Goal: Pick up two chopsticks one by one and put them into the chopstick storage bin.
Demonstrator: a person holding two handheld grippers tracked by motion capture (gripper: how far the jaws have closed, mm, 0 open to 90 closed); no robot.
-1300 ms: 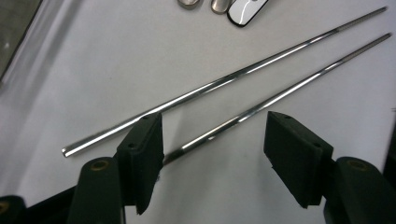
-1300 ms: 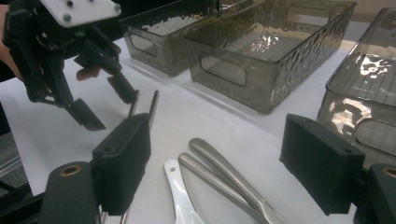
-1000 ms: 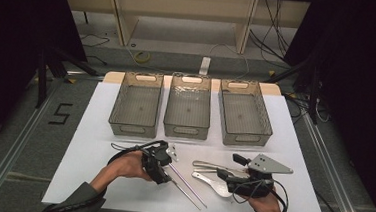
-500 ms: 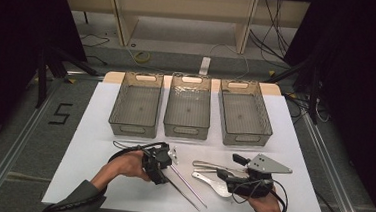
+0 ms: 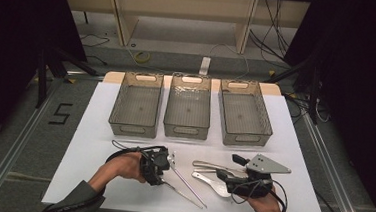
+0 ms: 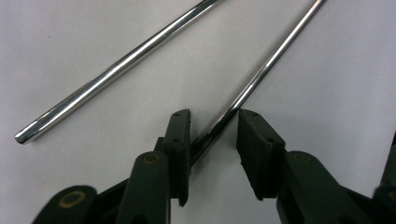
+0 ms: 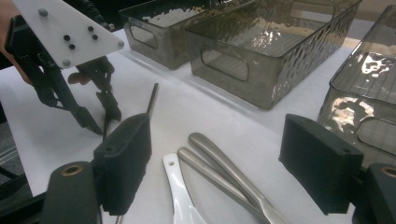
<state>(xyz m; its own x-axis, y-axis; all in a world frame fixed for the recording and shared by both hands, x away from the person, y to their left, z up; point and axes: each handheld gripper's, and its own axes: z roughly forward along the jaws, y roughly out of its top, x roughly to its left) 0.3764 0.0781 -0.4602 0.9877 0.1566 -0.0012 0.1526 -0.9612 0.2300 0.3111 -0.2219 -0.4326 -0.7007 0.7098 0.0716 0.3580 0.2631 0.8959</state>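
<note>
1. A white table [image 5: 93, 144] held three clear bins in a row at its far side: a left bin [image 5: 136, 110], a middle bin [image 5: 187, 111] and a right bin [image 5: 244, 117].
2. Two metal chopsticks lay on the table in front of the bins, toward the person's left, running slantwise toward the near edge.
3. The left gripper [image 6: 214, 133] was down at the table with its jaws apart, one on each side of the nearer chopstick [image 6: 261, 74].
4. In the left gripper view, that chopstick passed between the two jaws and lay against the inner face of the left-hand jaw; the other jaw stood just clear of it, so the rod was not clamped.
5. The other chopstick [image 6: 116, 70] lay just beside it on the bare table, untouched, with its blunt end pointing toward the lower left of that view.
6. In the high view, the left hand [image 5: 121, 166] held that gripper close to the upper ends of the chopsticks.
7. The right gripper [image 7: 219, 154] had its jaws wide apart and held nothing.
8. Between and beyond its jaws lay two metal handles [image 7: 224, 168] side by side, and a white spoon handle [image 7: 177, 191] next to them.
9. In the high view, the right hand [image 5: 264, 206] rested near the table's front edge, well apart from the left gripper.
</note>
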